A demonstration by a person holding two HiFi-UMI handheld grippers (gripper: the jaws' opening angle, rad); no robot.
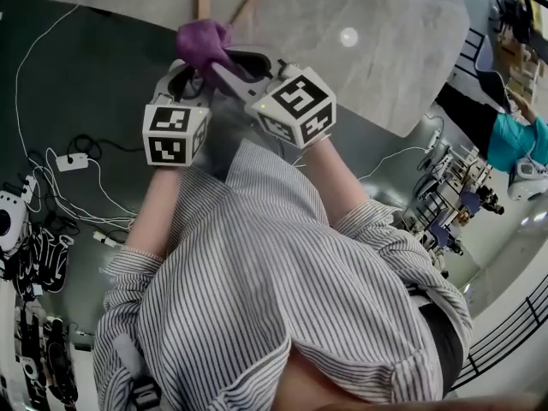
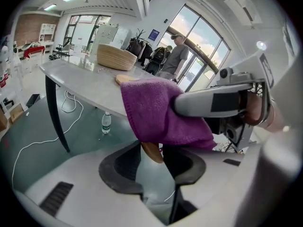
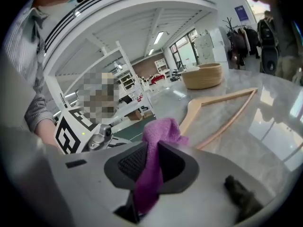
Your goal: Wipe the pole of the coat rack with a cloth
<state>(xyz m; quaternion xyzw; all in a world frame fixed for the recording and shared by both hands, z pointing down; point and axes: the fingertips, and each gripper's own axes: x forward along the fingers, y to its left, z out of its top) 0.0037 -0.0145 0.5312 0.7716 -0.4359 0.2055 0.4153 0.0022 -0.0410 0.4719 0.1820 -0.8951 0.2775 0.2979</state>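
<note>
**Cloth set on the wood, wipe about to start**

The right claw (image 3: 150,155) is clamped on the purple cloth (image 1: 203,43), which drapes over the near end of a wooden hanger (image 3: 190,113) lying on the tabletop (image 1: 360,67). The left claw (image 2: 156,151) seems to pinch that same end just under the cloth, probably to steady it. Next, the right claw likely needs to press the cloth onto the wood and draw it toward the far end.

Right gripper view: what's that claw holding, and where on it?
The purple cloth, clamped mid-length in the right claw; a bunched end sticks out past the tips.
</note>
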